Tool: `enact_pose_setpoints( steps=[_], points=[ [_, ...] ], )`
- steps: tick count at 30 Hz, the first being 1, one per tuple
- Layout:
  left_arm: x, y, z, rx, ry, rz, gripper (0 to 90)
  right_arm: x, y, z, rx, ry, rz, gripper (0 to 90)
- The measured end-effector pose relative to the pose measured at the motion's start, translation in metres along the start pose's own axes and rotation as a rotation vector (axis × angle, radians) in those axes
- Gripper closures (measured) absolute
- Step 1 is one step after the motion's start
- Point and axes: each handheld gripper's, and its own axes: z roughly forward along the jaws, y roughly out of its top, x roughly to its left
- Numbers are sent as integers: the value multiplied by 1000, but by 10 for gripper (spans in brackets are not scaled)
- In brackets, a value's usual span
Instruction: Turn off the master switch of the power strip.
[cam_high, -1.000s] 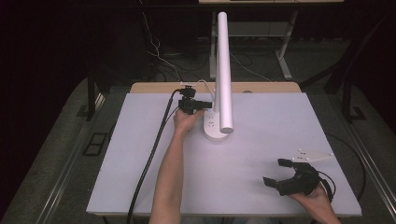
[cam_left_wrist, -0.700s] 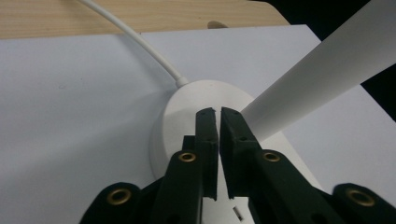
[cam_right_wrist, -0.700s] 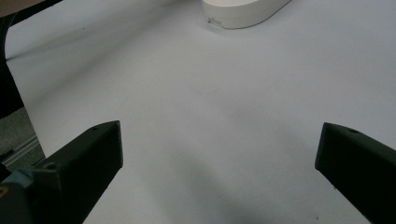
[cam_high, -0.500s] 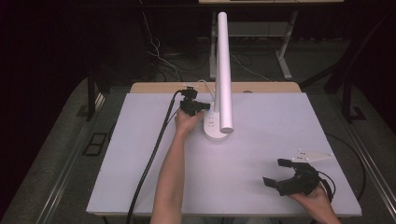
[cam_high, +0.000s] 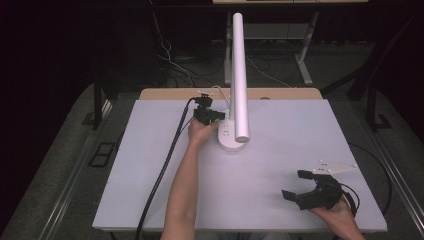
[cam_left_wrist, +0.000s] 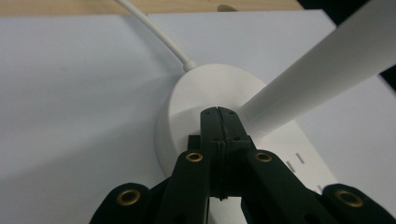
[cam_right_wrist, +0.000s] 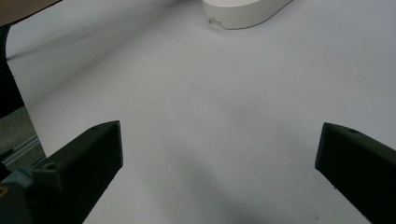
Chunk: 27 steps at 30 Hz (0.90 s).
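**Left gripper closed at lamp base, right gripper idle & wide**

White desk lamp (cam_high: 237, 90) stands at the far-centre of the white table (cam_high: 150, 175), w/ its oval base (cam_high: 231, 137) on the surface and its long tube head reaching toward the camera in the high view. A white cord (cam_left_wrist: 154, 32) leaves the back of the base (cam_left_wrist: 205, 93) toward the wooden strip at the far edge.

Left gripper (cam_high: 216, 117) sits just left of the base, hand behind it, black cable trailing down the table. In the left gripper view its jaws have just been closing and now meet flat, nothing between them; the tips (cam_left_wrist: 218, 112) lie over the base top, right next to where the lamp's stem rises. Can't tell if they press on it.

Right gripper (cam_high: 300, 185) is near the front-right corner, well apart from the lamp, jaws spread wide & empty. In the right gripper view bare table lies between them, w/ the base (cam_right_wrist: 243, 11) far off at top.
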Motion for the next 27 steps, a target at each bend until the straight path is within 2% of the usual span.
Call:
enact_pose_setpoints(
  steps=[2, 3, 7, 10, 14, 15, 19, 22, 27],
  points=[
    [0, 0, 0, -5, 12, 6, 900, 0, 0, 0, -1, 0, -1, 3],
    [-1, 0, 0, 2, 21, 26, 900, 1, 0, 0, -1, 0, -1, 3],
    [-3, 0, 0, 2, 30, 27, 900, 1, 0, 1, 1, -2, -7, 3],
    [-5, 1, 0, 13, 49, 57, 900, 1, 0, 1, 0, -2, -9, 3],
    [-7, 1, 1, 9, 62, 46, 900, 1, 0, 1, -2, -3, -9, 3],
    [-8, 2, 0, 25, 71, 63, 900, 1, 0, 1, -1, -3, -10, 3],
    [-9, 2, 1, 22, 79, 51, 900, 2, 0, 1, 1, -1, -12, 3],
    [-11, 2, 2, 32, 87, 79, 900, 3, 0, 1, 2, -2, -16, 3],
    [-10, 2, 2, 23, 83, 55, 900, 2, 0, 1, 0, -3, -9, 3]
  ],
)
